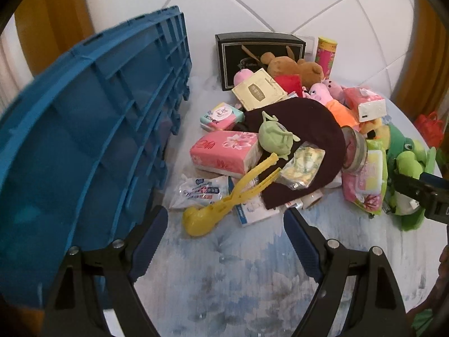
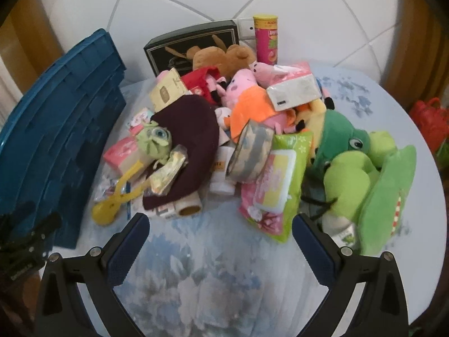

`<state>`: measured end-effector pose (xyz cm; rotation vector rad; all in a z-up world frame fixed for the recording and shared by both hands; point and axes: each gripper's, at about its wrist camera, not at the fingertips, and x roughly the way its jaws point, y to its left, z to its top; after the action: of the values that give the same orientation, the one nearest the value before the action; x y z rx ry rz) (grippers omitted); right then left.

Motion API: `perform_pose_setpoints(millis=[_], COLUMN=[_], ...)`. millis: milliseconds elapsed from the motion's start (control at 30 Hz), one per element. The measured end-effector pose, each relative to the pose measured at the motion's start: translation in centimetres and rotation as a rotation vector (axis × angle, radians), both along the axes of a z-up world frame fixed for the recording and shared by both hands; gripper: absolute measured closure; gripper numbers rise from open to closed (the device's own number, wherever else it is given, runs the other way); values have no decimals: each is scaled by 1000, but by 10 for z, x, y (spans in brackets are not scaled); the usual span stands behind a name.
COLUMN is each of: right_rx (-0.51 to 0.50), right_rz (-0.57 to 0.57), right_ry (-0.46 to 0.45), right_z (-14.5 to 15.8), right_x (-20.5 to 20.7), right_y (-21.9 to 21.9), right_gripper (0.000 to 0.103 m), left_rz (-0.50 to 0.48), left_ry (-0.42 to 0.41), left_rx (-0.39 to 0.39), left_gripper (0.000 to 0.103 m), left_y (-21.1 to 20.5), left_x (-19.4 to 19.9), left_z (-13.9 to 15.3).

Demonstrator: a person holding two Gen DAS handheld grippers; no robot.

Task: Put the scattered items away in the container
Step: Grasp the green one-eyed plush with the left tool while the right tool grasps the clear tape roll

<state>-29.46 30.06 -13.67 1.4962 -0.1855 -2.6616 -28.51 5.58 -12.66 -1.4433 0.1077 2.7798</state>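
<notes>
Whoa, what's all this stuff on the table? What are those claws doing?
Someone is tidying. A big pile of toys and tissue packs sits on the table, waiting to go into the blue crate on the left. The left claw and right claw are both open and empty, hovering before the pile. Nothing is picked up yet.

A blue ribbed plastic crate [image 1: 92, 129] stands at the left of the frame on the floral tabletop [image 1: 224, 266]; its inside cannot be seen. The scattered items lie heaped right of it: a yellow plastic clip [image 1: 224, 199] at the near edge, touching a pink tissue pack [image 1: 224, 151]; a dark maroon cloth [image 1: 306, 146] draped over the middle with a small green plush [image 1: 273, 136] on it; a pink-and-green wipes pack [image 2: 276, 182] leaning beside a green frog plush [image 2: 350, 165]; a brown teddy [image 1: 294, 68], black box [image 1: 252, 53] and snack tube [image 2: 266, 39] at the back.
</notes>
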Motion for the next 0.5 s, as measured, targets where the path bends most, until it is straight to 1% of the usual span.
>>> perform_pose_setpoints(millis=[133,200,233,267,333,500], right_rx=[12,13,13,14,14,13], right_rz=[-1,5,8,11,20,41], right_ry=[8,4,2,-1,-10,-30], right_z=[2,1,1,0,-3,-12], right_x=[-15,-25,-29,-35,-49,-82], right_y=[-4,-4,-4,-3,0,9], right_gripper=[1,11,13,18,23,24], left_rz=[-8,-9,-9,-11,-13,-20], left_ry=[-10,-17,-19,-21,-25,-47], left_rx=[9,18,18,19,21,10], left_gripper=[18,18,18,18,18,18], left_y=[-2,0,3,7,15,40], left_x=[-20,-31,-37,-43,-55,-86], left_z=[-8,-11,-12,-13,-16,-26])
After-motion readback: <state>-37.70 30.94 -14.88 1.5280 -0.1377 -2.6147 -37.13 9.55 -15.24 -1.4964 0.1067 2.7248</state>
